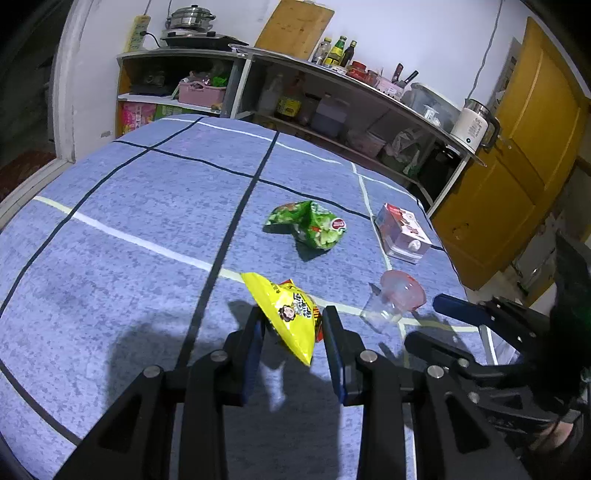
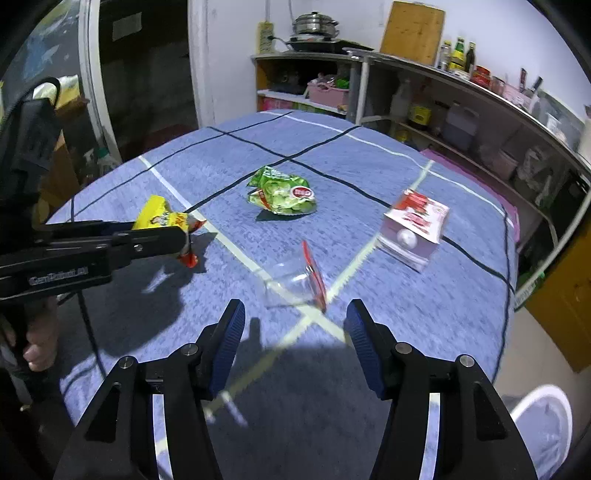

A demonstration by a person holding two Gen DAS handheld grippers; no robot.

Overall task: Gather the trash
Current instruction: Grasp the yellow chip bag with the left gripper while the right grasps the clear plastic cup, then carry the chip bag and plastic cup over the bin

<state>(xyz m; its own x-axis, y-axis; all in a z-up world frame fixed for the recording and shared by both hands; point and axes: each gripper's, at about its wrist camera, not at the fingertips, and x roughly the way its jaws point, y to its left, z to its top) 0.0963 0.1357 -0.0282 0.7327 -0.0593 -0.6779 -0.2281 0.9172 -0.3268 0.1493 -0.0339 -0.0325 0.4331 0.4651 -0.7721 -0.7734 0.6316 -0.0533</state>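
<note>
My left gripper is shut on a yellow snack bag, which sticks out ahead of the fingers over the blue tablecloth. From the right wrist view the same gripper pinches that bag at the left. My right gripper stands open, with nothing between its fingers. A clear plastic cup with a red lid lies on its side just ahead of its tips. The cup also shows beside the right gripper. A green snack bag and a pink-red carton lie farther back.
The round table's edge drops off at the right, near a yellow door. Behind the table stand long shelves with bottles, boxes, a pot and a white kettle. A person's hand holds the left tool.
</note>
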